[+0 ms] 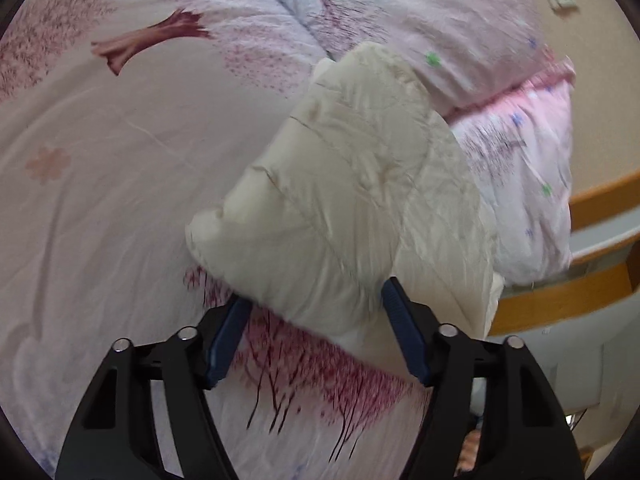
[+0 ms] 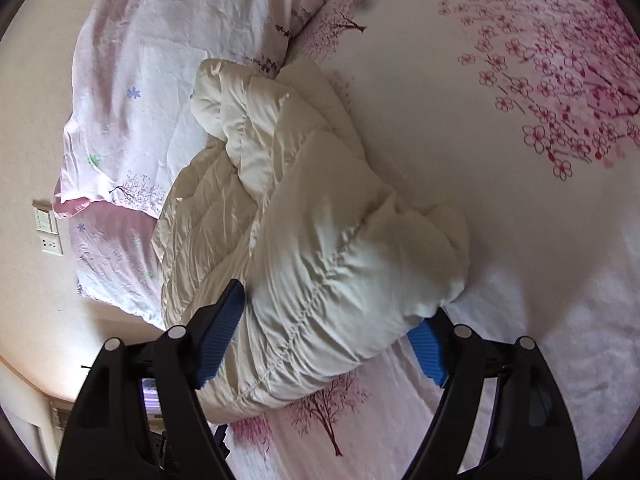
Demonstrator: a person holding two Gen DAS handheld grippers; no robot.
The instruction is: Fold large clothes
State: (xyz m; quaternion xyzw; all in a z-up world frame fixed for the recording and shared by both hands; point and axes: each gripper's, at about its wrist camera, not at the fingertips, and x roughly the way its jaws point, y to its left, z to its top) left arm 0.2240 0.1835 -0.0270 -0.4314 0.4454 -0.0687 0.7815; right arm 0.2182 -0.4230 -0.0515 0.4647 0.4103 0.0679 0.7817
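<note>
Cream padded coat [image 2: 304, 216] lengthwise toward pillows [image 2: 132, 92]

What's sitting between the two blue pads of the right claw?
A bunched fold of the cream quilted garment fills the gap of the right claw, seen in the right wrist view. Beneath it lies the pink blossom bedsheet.

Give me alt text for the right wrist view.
A bunched cream quilted coat lies on a bed sheet printed with pink blossom trees, its near end between the blue pads of the open right gripper. A floral pillow sits behind it, beside a wall with sockets.
</note>
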